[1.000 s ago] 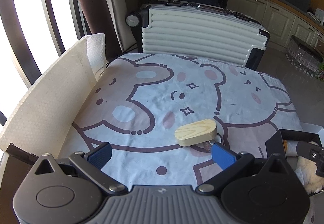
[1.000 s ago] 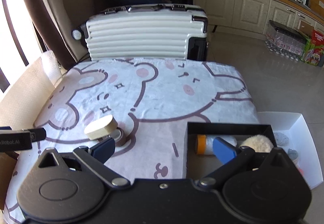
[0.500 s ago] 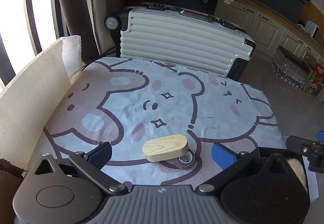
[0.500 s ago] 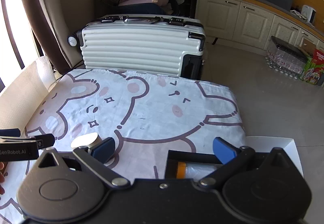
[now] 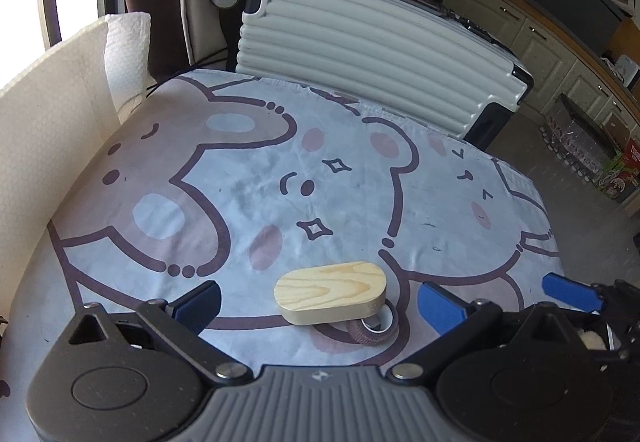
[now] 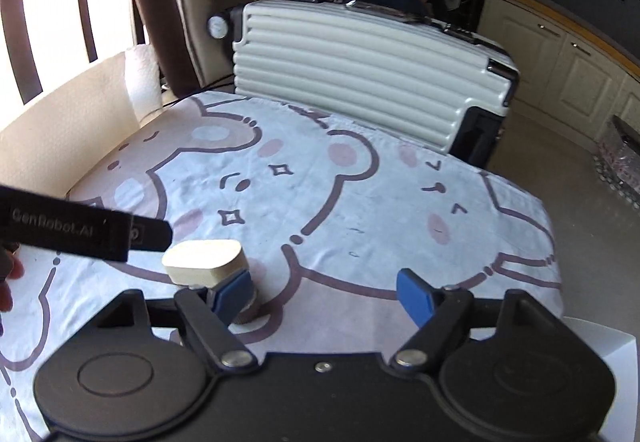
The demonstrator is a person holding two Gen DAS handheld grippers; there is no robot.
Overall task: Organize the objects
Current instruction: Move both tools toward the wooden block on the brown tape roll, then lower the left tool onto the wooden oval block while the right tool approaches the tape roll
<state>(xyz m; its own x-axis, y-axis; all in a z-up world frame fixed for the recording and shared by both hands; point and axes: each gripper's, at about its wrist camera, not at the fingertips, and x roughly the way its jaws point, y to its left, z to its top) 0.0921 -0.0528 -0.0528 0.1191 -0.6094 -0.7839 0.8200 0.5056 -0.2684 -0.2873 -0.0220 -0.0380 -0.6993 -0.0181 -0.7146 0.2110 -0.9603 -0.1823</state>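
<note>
A pale oval wooden block lies on the bear-print cloth, resting partly on a small brown tape roll. My left gripper is open and empty, its blue pads on either side of the block, just short of it. In the right wrist view the block sits by the left pad of my right gripper, which is open and empty. The tape roll peeks out under that pad. The left gripper's body crosses the left of that view.
A white ribbed suitcase stands at the cloth's far edge. A white paper sheet rises along the left side. The right gripper's blue fingers show at the right, over a box with a fluffy item. Kitchen cabinets lie beyond.
Both grippers have swung left; the black box has dropped out of the right view and the block now sits by the right gripper's left pad. The left gripper stays centred on the block.
</note>
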